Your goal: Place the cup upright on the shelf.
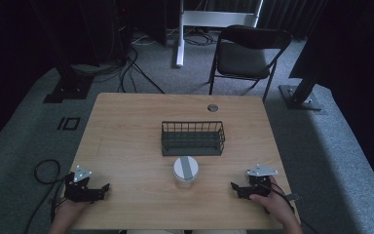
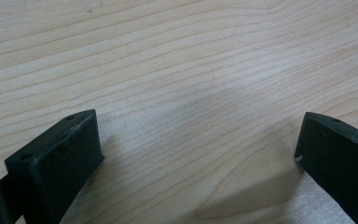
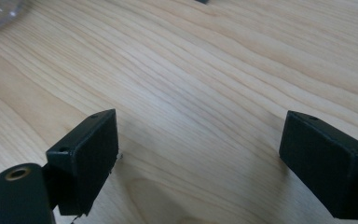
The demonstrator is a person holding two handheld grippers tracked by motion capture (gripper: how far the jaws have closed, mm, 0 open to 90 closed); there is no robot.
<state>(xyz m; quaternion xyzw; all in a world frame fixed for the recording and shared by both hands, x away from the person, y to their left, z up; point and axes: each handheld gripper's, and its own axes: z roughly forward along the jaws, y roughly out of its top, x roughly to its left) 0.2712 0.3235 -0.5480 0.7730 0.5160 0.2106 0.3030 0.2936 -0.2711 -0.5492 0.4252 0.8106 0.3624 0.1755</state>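
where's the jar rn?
In the high view the jar stands upright near the table's middle, just on the person's side of the wire basket, between the left gripper and right gripper, touching neither.

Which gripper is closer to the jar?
The right gripper. It rests nearer the white-lidded jar, whose glass edge shows in the right gripper view. The left gripper sits farther off, near the table's left edge.

Jar [image 1: 185,171] stood mid-table just before the wire basket [image 1: 193,138], grippers flanking (left [image 1: 102,191], right [image 1: 235,188]), chair [image 1: 247,50] behind the table [image 1: 126,126].
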